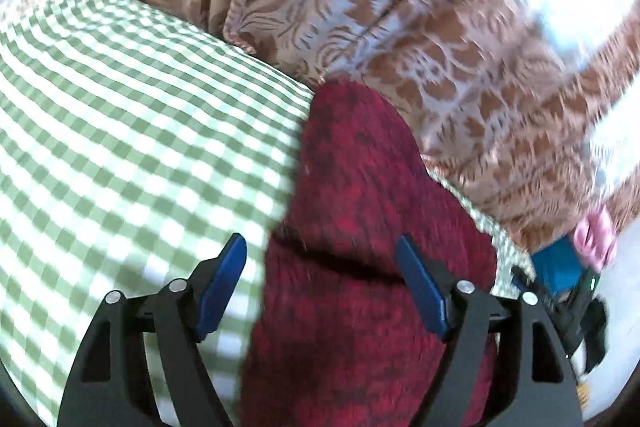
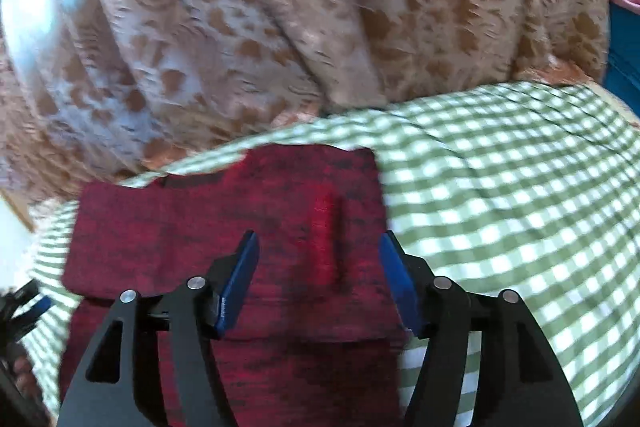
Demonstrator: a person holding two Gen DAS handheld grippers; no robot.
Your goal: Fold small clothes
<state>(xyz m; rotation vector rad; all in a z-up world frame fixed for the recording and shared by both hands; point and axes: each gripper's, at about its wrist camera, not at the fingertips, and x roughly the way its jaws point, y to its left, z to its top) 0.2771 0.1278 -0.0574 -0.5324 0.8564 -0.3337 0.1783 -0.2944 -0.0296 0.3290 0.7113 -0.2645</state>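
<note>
A dark red knit garment [image 1: 360,247] lies on a green-and-white checked cloth [image 1: 120,127]. My left gripper [image 1: 322,257] is open above the garment's left edge, its right finger over the red knit and its left finger over the checks. In the right wrist view the garment [image 2: 240,227] lies folded in layers with a bright red ridge [image 2: 326,239] in it. My right gripper [image 2: 318,253] is open and empty just above the garment's right part, its right finger at the garment's right edge.
A brown and pale floral blanket [image 1: 380,27] is bunched along the far side of the checked cloth [image 2: 500,207], also in the right wrist view [image 2: 280,27]. The other gripper with a blue body [image 1: 560,267] and something pink [image 1: 596,239] show at the right.
</note>
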